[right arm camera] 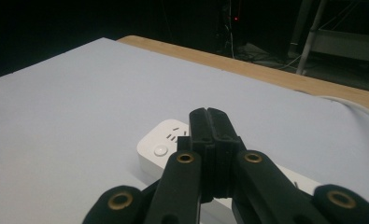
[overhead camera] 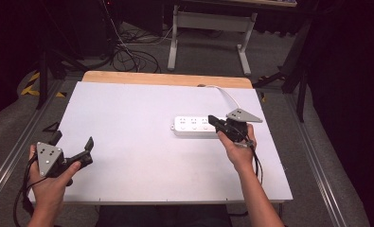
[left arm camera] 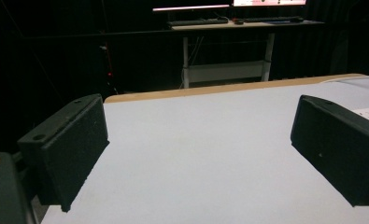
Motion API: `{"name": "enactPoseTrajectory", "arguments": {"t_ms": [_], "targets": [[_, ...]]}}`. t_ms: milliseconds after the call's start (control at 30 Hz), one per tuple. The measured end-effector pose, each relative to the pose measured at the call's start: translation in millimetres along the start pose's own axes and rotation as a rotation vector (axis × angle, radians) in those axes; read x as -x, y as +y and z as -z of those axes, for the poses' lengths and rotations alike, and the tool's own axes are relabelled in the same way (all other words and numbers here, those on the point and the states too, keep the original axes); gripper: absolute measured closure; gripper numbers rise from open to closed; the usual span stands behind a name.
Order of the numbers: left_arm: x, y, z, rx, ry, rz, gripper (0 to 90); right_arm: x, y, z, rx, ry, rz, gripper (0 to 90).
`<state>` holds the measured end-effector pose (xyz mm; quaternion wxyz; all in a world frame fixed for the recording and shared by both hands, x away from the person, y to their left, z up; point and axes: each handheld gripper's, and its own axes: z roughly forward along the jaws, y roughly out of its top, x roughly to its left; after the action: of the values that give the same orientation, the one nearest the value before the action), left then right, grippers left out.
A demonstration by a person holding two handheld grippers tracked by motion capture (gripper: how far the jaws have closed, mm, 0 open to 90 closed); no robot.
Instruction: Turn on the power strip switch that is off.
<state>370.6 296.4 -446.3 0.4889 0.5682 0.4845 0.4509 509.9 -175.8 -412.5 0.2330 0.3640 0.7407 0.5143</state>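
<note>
Right gripper (overhead camera: 214, 121) over power strip (overhead camera: 194, 126) – jaws pressed together, nothing held.
Left gripper (overhead camera: 73, 141) lower left near table (overhead camera: 128, 109) edge, jaws wide – bare centre between.

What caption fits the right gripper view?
Right gripper, jaws shut, above a white power strip on the white table.

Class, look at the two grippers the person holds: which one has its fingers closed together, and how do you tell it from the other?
The right gripper, over the white power strip: its fingers meet with no gap. The left gripper near the table's front left corner has fingers spread wide apart.
</note>
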Motion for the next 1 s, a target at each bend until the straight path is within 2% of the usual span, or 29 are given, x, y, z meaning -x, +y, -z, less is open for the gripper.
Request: {"name": "enactPoseTrajectory", "arguments": {"t_ms": [233,500,567,700,1000], "targets": [[0.1,-0.3,1.1,-0.002,0.000,-0.005,4.9,-2.1,2.5,-23.5,-0.050,0.011,0.022,90.0],[-0.3,-0.2,2.0,-0.001,0.001,-0.007,5.0,-6.0,2.0,-39.3,-0.091,0.017,0.045,90.0],[-0.4,-0.2,2.2,-0.001,-0.001,-0.006,5.1,-5.1,-3.4,-49.2,-0.130,0.023,0.053,90.0],[0.1,-0.4,1.0,-0.003,-0.008,-0.001,5.3,-4.4,-8.0,-60.0,-0.164,0.023,0.050,90.0],[-0.7,-0.5,4.0,0.000,-0.005,-0.006,5.6,-2.2,-15.9,-70.3,-0.215,0.026,0.038,90.0]]}}
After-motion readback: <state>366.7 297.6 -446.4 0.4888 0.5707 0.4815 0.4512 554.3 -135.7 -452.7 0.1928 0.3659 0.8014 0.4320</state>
